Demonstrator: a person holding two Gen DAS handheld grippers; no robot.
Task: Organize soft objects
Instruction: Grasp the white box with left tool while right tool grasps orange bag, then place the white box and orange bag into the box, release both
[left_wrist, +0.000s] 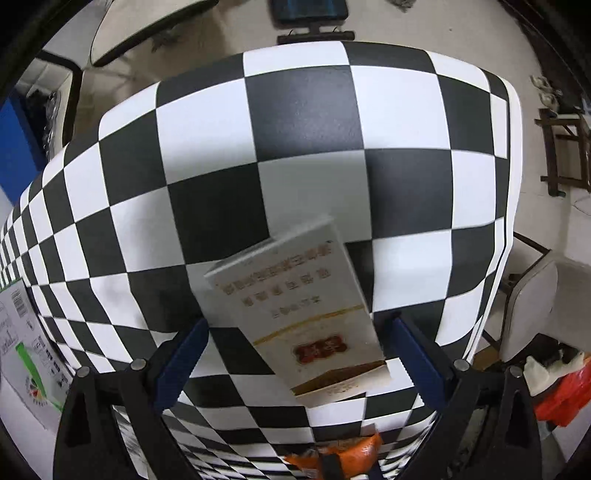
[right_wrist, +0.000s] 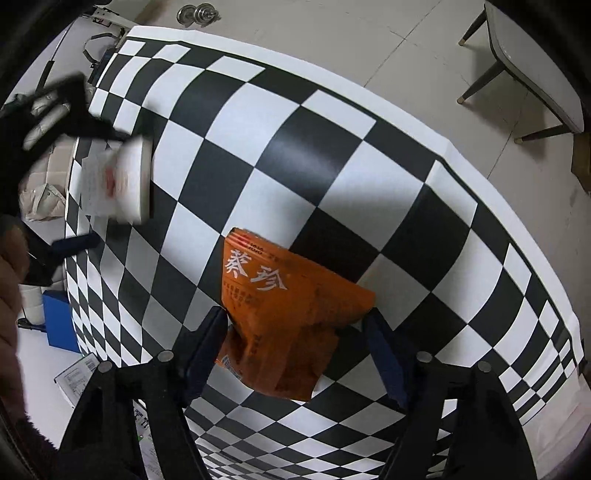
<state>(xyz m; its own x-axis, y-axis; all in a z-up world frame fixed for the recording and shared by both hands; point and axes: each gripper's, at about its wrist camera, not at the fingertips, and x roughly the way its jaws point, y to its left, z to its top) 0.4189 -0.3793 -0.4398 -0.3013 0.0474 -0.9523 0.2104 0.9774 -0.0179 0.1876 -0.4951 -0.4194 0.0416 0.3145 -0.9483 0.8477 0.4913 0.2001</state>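
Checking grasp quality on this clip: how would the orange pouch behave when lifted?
The orange pouch looks creased and bent, so it would probably sag or fold, not stay flat. Its glossy film may slip between the right hand-held gripper fingers. It seems light and unlikely to break.

Orange pouch (right_wrist: 291, 314): crinkled plastic film, soft sheen. White box (left_wrist: 299, 306): smooth printed card, slight gloss, gold trim. Surface (left_wrist: 306, 110): matt checkered sheet, finely grained on black squares. My fingers (left_wrist: 181, 362): matt blue ribbed pads on black plastic, metal rivets.
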